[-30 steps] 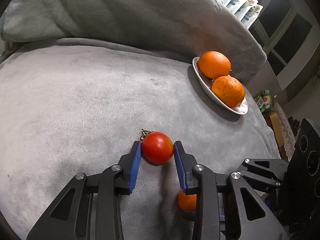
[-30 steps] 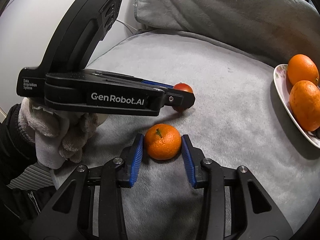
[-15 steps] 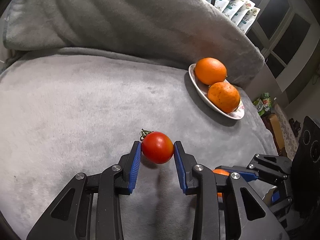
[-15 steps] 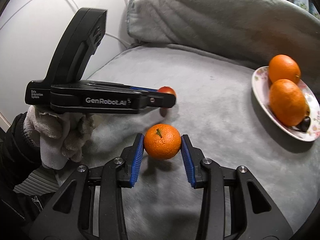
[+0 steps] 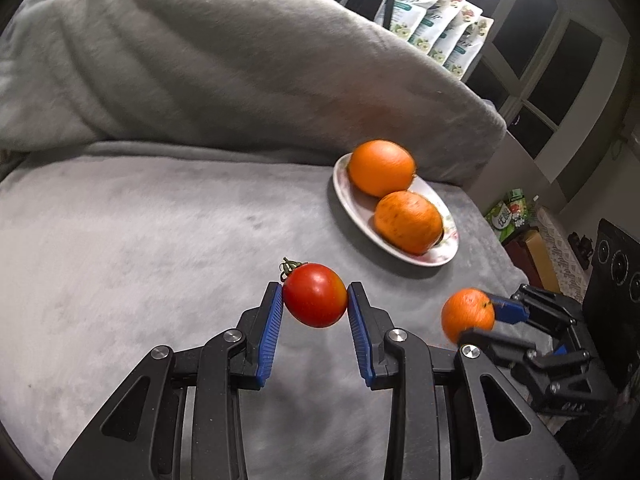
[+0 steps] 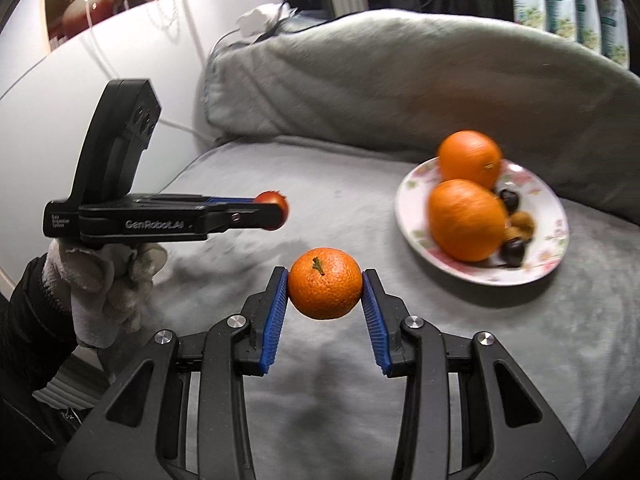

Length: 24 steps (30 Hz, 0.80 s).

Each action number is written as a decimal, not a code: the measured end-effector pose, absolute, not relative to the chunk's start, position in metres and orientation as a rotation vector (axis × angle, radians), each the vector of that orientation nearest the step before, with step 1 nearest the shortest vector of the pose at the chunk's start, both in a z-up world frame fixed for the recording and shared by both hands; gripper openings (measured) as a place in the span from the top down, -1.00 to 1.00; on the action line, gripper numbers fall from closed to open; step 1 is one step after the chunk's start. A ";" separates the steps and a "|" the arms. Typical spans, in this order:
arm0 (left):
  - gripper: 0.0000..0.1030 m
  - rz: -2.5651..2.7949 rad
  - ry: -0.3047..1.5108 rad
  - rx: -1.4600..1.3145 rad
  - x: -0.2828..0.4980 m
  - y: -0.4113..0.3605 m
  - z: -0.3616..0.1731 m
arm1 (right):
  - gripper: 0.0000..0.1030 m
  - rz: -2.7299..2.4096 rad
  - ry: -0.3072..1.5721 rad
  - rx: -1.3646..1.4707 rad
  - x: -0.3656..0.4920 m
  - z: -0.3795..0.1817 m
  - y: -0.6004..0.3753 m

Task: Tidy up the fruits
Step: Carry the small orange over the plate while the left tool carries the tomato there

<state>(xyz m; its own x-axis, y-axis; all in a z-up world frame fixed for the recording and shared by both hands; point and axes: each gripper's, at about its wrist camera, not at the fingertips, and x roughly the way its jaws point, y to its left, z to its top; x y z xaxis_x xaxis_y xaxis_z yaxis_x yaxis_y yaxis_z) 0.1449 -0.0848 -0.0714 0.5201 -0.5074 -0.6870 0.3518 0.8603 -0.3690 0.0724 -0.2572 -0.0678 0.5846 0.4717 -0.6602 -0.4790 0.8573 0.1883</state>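
Observation:
My left gripper [image 5: 315, 300] is shut on a red tomato [image 5: 315, 300] with a green stem and holds it above the grey blanket. It also shows in the right wrist view [image 6: 276, 210] at the left, tomato [image 6: 274, 210] at its tip. My right gripper [image 6: 325, 290] is shut on a small mandarin [image 6: 325, 289], lifted off the blanket; it shows in the left wrist view [image 5: 468, 314] at the right. A white flowered plate [image 6: 532, 276] to the front right holds two large oranges [image 6: 466, 220] and some small dark fruits [image 6: 514, 248].
A grey blanket [image 5: 140, 240] covers the seat and the raised back cushion [image 5: 240, 80] behind the plate. Snack packets [image 5: 440, 20] stand behind the cushion. A white wall [image 6: 40, 120] and cable lie left; the seat's edge drops off right of the plate.
Both grippers have lifted their fruit off the blanket and risen. The plate now sits lower and nearer the centre of both views.

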 end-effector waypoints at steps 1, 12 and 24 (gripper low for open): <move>0.39 -0.525 0.881 -0.192 0.147 -0.088 -0.069 | 0.24 0.544 0.760 -0.006 0.073 -0.065 -0.262; 0.39 -0.561 0.852 -0.176 0.159 -0.116 -0.054 | 0.24 0.462 0.713 0.014 0.085 -0.047 -0.300; 0.39 -0.555 0.793 -0.113 0.166 -0.144 -0.040 | 0.24 0.396 0.688 0.045 0.104 -0.040 -0.330</move>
